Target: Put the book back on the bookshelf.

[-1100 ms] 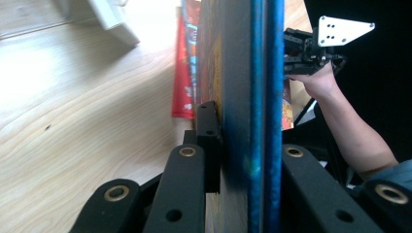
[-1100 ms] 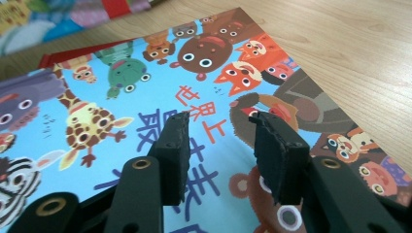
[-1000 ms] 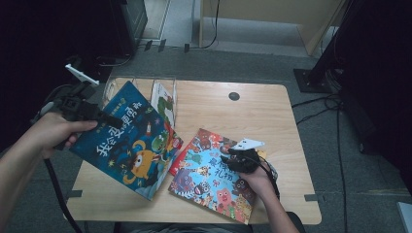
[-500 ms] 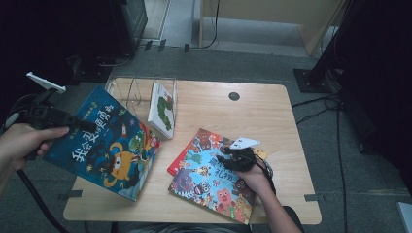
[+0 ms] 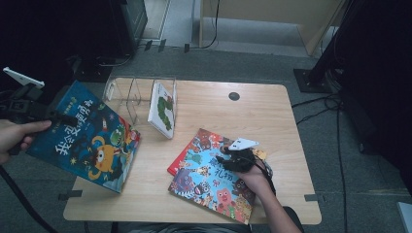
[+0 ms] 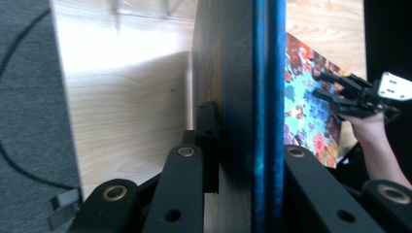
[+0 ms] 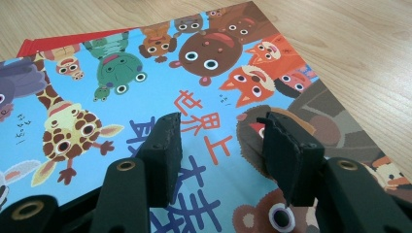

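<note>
The left gripper (image 5: 53, 116) holds a dark blue picture book (image 5: 85, 136) by its upper left edge, out past the table's (image 5: 272, 111) left side. The book hangs tilted in the air, its lower right corner over the table's left edge. Its cover is deep blue with large pale Chinese characters, an orange round-eyed monster and a green creature beside it. In the left gripper view the book (image 6: 262, 97) shows edge-on, a bright blue spine strip with a dark cover face, clamped tight between the two black jaws.

The right gripper (image 5: 228, 158) rests low over a colourful animal book (image 5: 209, 184) lying flat on the table's near middle. Its jaws stand apart with nothing between them; in the right gripper view the right gripper (image 7: 218, 141) hovers just above the cover. That cover (image 7: 121, 97) is light blue, crowded with cartoon animals: a giraffe, a green frog, a brown bear, an orange fox, with red and blue Chinese characters in the middle. A red book (image 5: 194, 148) lies under it, its corner showing at the far left.

A clear acrylic book rack (image 5: 131, 94) stands at the table's far left, with a white book (image 5: 163, 109) bearing a green caterpillar leaning in it.
</note>
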### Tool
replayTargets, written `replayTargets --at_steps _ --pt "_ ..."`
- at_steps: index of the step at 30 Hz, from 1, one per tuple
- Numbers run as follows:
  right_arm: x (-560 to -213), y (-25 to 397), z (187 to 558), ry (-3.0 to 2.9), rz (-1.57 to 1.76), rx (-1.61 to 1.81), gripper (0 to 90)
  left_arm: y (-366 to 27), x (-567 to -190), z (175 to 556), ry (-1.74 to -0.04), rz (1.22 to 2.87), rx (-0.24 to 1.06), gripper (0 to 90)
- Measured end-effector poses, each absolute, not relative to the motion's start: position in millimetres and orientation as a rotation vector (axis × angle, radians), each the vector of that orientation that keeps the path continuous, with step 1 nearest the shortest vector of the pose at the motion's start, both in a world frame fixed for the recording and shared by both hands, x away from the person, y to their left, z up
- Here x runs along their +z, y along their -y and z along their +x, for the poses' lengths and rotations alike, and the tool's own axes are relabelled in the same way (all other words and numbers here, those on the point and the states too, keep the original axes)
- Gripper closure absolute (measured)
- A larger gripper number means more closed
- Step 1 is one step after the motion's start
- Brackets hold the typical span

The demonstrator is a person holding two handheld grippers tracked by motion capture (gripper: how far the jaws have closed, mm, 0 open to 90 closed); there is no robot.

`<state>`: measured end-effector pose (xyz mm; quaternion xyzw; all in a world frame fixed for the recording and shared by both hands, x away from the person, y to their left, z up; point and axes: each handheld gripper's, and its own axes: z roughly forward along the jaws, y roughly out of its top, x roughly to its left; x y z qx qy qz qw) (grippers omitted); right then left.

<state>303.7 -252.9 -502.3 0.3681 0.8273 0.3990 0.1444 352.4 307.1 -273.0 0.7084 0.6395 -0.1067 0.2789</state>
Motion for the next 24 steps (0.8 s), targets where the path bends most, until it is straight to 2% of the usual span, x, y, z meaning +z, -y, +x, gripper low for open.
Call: replayTargets --at_steps 11,24 --pt "-502.3 252.8 303.6 -2.382 1.059 1.148 49.3 -320.1 -251.5 374.1 -1.783 1.861 -0.214 81.1" --pt "-502.4 252.5 303.4 -2.379 1.057 1.144 49.8 -315.5 -252.2 407.6 -1.832 1.839 -0.176 81.0"
